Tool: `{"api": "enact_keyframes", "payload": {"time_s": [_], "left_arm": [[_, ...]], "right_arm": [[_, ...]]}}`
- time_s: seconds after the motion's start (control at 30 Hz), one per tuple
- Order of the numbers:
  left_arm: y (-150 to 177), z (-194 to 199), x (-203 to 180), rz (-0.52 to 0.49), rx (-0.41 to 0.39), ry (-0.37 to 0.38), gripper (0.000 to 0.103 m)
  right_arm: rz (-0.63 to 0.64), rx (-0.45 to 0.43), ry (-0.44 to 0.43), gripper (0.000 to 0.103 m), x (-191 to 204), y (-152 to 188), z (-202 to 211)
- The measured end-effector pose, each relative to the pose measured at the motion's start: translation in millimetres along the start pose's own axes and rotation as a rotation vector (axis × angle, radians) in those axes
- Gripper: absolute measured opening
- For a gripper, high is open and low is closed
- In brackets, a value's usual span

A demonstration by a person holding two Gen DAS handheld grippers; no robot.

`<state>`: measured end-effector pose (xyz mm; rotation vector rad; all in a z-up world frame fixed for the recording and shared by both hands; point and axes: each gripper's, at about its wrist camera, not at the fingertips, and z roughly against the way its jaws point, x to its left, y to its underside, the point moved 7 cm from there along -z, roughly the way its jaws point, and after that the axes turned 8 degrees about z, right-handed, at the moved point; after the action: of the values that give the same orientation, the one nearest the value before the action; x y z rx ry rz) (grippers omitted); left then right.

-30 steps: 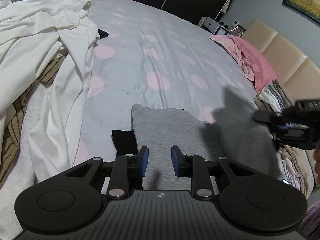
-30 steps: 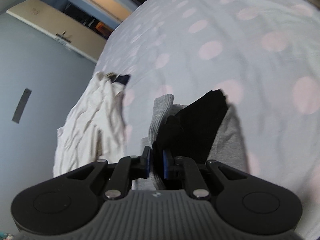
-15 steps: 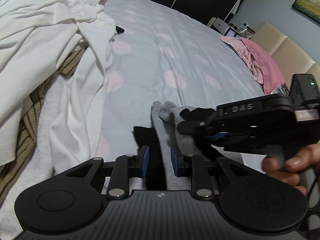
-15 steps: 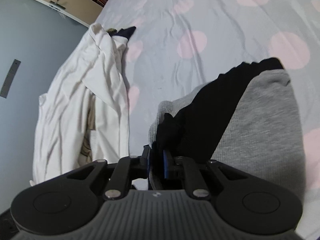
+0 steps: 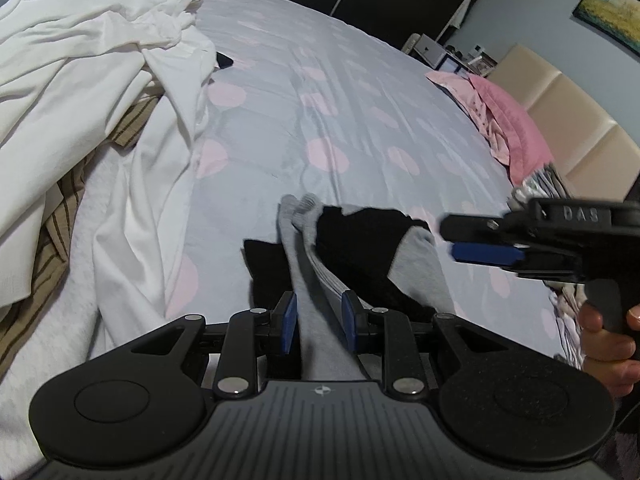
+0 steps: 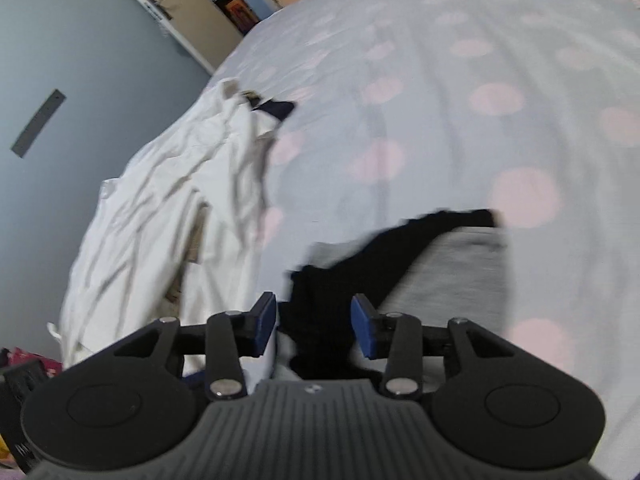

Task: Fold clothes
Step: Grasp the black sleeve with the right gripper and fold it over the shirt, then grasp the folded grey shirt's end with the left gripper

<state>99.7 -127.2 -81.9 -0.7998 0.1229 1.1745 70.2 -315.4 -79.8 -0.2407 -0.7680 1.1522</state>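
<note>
As the right gripper point(image 6: 314, 322) lets its jaws open clear of the cloth, the grey-and-black garment point(image 5: 352, 252) lies folded over on the bed point(image 5: 360, 120), beside the white pile point(image 5: 100, 80). Left gripper point(image 5: 318, 316) straddles the grey fold, jaws part-open; whether they pinch it is unclear. Next, probably, a regrip for another fold.

Right tongs point(image 6: 314, 326) opening above black-and-grey garment point(image 6: 404, 264) on dotted bedsheet point(image 6: 460, 120); white clothes point(image 6: 168, 216) left.
</note>
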Motion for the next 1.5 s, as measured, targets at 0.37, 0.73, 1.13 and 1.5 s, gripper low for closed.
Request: {"api": "enact_keyframes", "payload": {"time_s": [0.37,0.73,1.13,1.5], "left_arm": [[17.4,11.1,-14.7,-0.043,0.011,-0.013,0.022],[17.7,12.6,-6.0,-0.019,0.001,-0.055,0.022],[23.3,3.3,-13.2,-0.046,0.028,-0.051,0.034],[17.4,-20.4,-24.5,-0.081,0.003,-0.086,0.061]], "right_arm": [[-0.006,0.048,0.03,0.052,-47.0,60.5,15.9],[0.18,0.076,-0.129,0.012,18.6,92.0,14.6],[0.349,0.161,-0.213,0.019,70.6,134.9,-23.1],[0.333,0.069,-0.097,0.04,27.1,109.2,5.9]]}}
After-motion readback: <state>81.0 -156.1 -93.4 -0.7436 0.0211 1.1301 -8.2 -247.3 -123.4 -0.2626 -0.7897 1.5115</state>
